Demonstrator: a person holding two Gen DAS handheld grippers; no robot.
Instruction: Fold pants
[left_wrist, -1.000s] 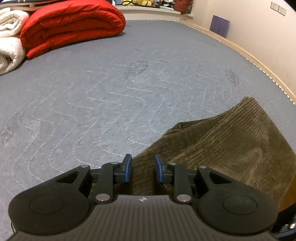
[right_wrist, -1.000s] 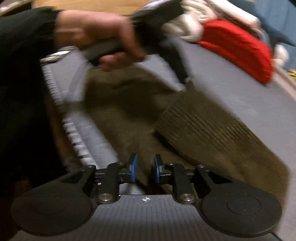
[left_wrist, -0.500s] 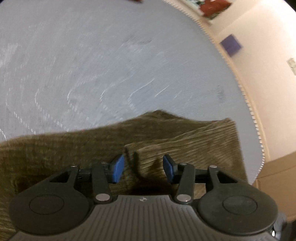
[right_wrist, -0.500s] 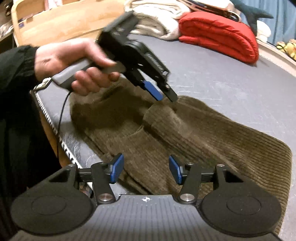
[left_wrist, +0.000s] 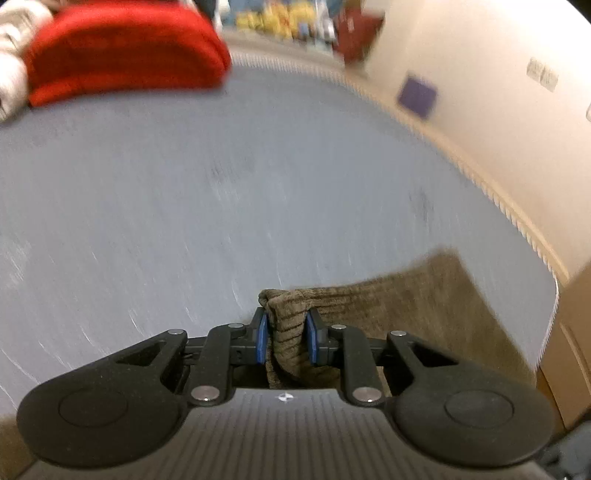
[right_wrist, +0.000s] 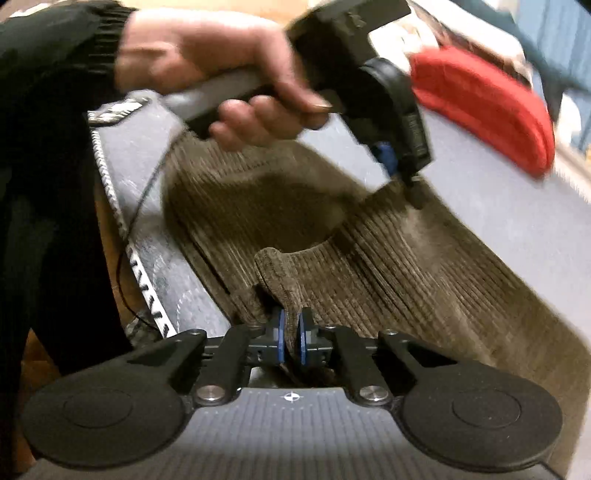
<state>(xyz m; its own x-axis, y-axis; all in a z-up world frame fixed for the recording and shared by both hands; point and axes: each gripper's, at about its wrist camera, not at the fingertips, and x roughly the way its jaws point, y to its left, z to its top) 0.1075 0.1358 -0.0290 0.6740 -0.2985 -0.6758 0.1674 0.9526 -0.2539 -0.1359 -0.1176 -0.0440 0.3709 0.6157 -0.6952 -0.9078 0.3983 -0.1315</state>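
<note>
The pants (right_wrist: 424, 280), brown corduroy, lie on the grey mattress (left_wrist: 221, 184) near its front edge, one layer already lapped over another. Both grippers have just been closing on the cloth. The left gripper (left_wrist: 284, 338) has a thick bunched ridge of corduroy clamped between its blue pads, the bunch filling the gap. The right gripper (right_wrist: 290, 341) pinches a thinner flap, its pads nearly together with the cloth standing up above them. In the right wrist view the left hand (right_wrist: 221, 81) and its tool sit over the far side of the pants, the tip down in the fabric. The risk, as I judge it, lies in how uneven the two grips are: the left one looks to hold several layers, the right perhaps only one, so lifting together could drag the lower layer along on one side and skew the fold. The right pinch is also shallow, near the flap's edge, and heavy corduroy could slip out under a quick pull. The pants sit close to the mattress edge, so a tug toward the person could slide them off. The red quilt (left_wrist: 122, 48) lies well clear.
</note>
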